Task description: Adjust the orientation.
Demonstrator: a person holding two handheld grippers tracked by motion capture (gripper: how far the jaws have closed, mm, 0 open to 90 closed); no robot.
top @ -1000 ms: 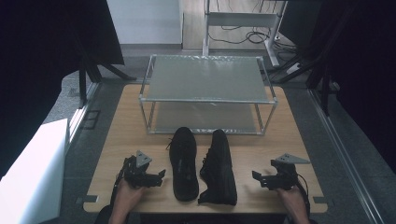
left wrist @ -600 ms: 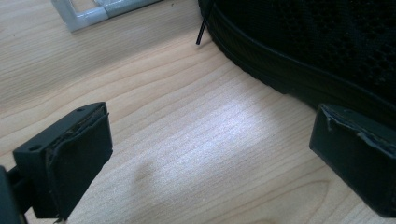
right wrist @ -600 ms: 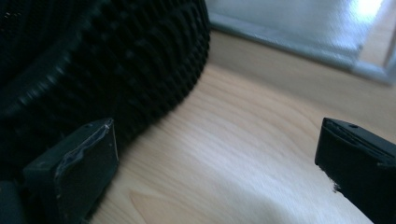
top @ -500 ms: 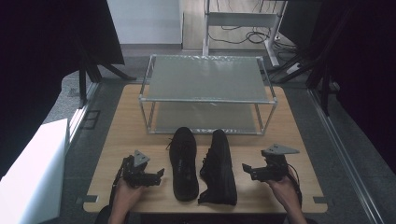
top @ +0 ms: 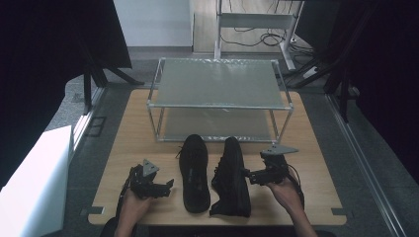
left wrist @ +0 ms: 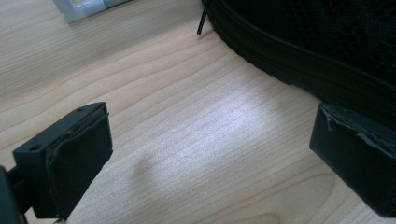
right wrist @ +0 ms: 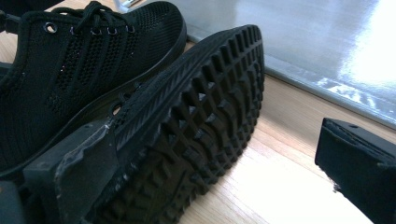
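While both shoes lie in front of the rack point(top: 220, 84) | right shoe point(top: 232, 177) tipped on its side, sole toward right gripper point(top: 248, 175), jaws wide, one touching the sole | left gripper point(top: 169, 183) wide open beside left shoe point(top: 194, 173)

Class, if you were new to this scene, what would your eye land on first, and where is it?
Two black shoes lie side by side at the table's near middle; the right one is tipped onto its side, its tread facing the open right gripper. Behind them stands a two-level metal rack.
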